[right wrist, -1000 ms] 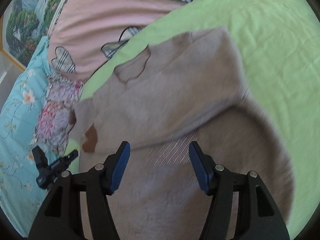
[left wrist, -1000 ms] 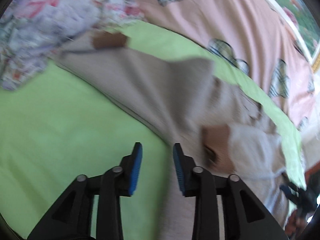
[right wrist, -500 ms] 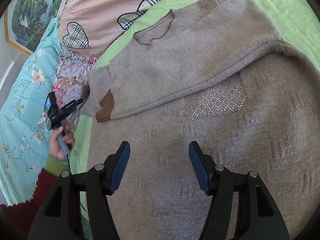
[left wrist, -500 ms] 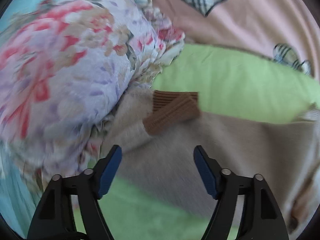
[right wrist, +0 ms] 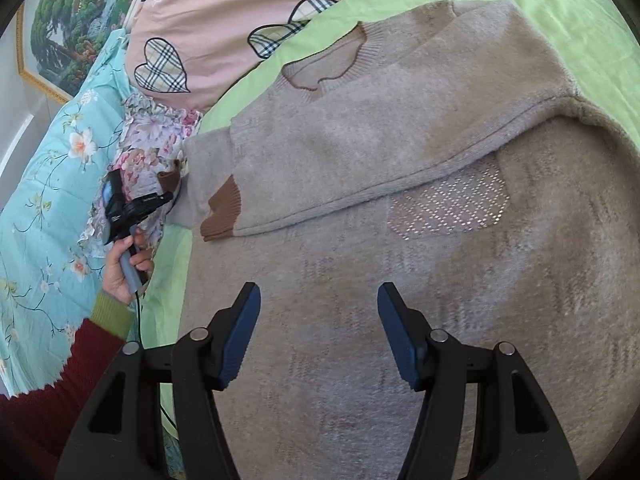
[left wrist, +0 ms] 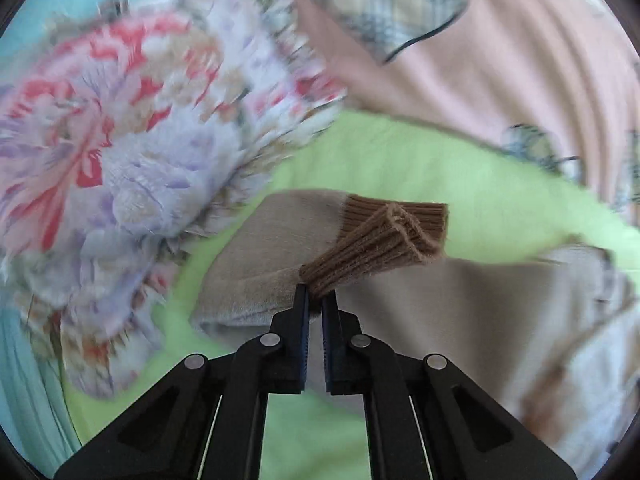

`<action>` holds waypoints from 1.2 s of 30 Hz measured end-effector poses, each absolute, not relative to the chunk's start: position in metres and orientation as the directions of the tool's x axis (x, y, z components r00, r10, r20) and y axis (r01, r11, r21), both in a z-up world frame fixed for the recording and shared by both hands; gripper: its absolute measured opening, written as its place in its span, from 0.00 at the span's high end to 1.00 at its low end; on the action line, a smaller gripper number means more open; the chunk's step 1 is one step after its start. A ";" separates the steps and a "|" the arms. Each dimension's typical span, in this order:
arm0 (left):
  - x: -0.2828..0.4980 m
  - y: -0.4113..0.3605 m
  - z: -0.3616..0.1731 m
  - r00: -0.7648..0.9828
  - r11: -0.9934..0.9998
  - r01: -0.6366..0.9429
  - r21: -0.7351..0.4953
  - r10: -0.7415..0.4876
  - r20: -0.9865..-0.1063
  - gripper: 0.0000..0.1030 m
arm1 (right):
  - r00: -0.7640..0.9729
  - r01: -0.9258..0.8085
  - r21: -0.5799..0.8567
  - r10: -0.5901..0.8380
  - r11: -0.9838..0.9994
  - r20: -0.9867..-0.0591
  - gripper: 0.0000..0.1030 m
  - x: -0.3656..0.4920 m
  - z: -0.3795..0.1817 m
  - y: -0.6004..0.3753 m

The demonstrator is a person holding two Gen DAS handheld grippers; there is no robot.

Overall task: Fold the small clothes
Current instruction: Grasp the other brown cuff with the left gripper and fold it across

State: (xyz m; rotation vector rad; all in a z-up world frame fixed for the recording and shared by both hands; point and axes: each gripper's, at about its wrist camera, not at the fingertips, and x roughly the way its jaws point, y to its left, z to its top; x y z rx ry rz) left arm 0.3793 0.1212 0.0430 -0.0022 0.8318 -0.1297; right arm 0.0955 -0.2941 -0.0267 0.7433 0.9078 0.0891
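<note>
A beige knit sweater [right wrist: 400, 208] lies spread on a green sheet [right wrist: 560, 8], one sleeve folded across its chest with a brown cuff [right wrist: 222, 212]. My left gripper [left wrist: 315, 304] is shut on the other sleeve's brown ribbed cuff [left wrist: 376, 248], at the sweater's left edge; it also shows in the right wrist view [right wrist: 166, 198]. My right gripper [right wrist: 318, 332] is open and empty, hovering above the sweater's lower body, below a sparkly diamond patch [right wrist: 452, 204].
A floral cloth [left wrist: 132, 152] lies bunched just left of the held cuff. A pink quilt with plaid hearts [right wrist: 224, 20] lies beyond the sweater. A turquoise flowered blanket [right wrist: 48, 184] covers the left side. A framed picture [right wrist: 60, 28] hangs at the far left.
My left gripper has swung to the sleeve's brown cuff and shut on it, lifting its edge. My right gripper has stayed open and drawn back, showing more of the sweater.
</note>
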 end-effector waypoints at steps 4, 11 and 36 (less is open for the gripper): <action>0.325 0.084 0.069 0.687 0.965 0.212 -0.154 -0.260 -0.678 0.97 | 0.636 0.236 0.625 0.368 0.744 -0.678 0.39 0.090 -0.028 -0.293; 0.257 -0.035 0.082 0.599 0.860 0.412 -0.300 -0.504 -0.623 0.97 | 0.670 0.266 0.629 0.330 0.731 -0.666 0.39 0.068 -0.022 -0.308; 0.203 -0.116 0.007 0.399 0.782 0.531 -0.328 -0.571 -0.717 0.73 | 0.764 0.355 0.635 0.179 0.687 -0.620 0.39 0.072 -0.010 -0.373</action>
